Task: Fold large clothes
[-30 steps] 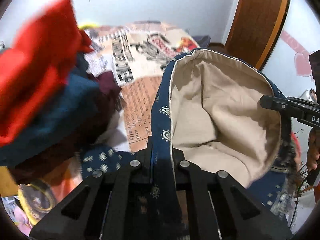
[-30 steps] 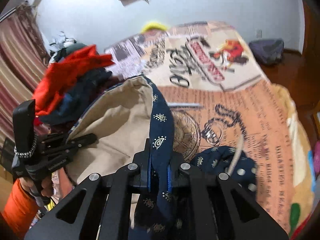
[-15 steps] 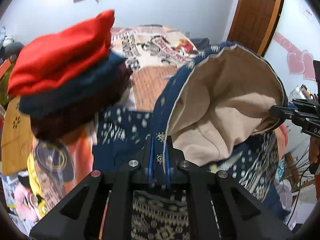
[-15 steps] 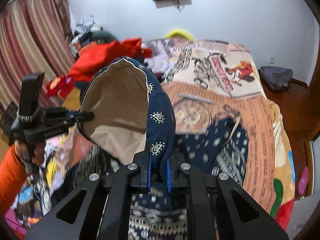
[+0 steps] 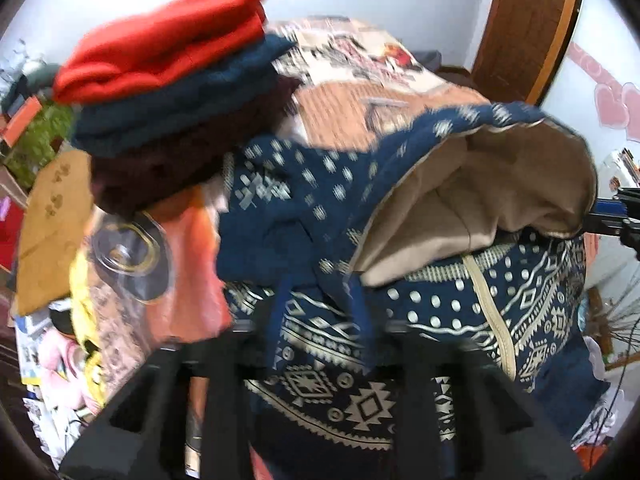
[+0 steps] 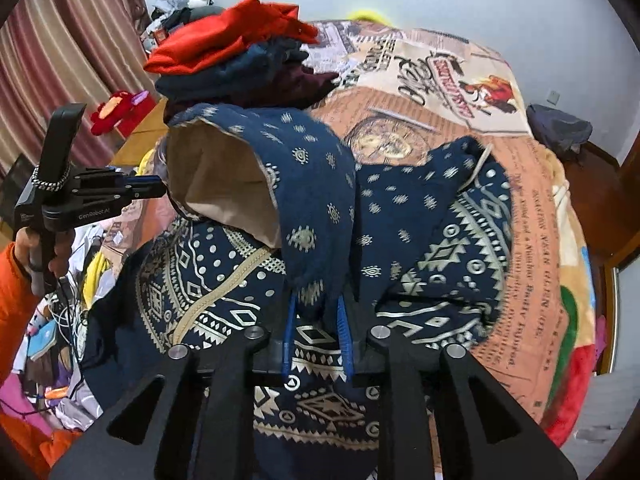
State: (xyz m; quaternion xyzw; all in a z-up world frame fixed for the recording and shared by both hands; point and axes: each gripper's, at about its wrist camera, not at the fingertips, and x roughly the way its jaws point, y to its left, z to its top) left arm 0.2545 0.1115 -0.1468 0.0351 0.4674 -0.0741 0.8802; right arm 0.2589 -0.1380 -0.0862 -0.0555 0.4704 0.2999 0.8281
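Letting go after laying the hood (image 6: 260, 184) over the patterned navy hoodie (image 6: 440, 248) on the bed (image 6: 532, 208), both grippers, left (image 5: 320, 312) and right (image 6: 316, 336), are opening their jaws, hood rim hanging loosely between each pair.

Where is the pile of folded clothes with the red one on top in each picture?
Left wrist view: the pile of folded clothes fills the upper left.
Right wrist view: the pile sits top centre-left, farther off.
Shared landmark: the hoodie's beige-lined hood, just below the pile.
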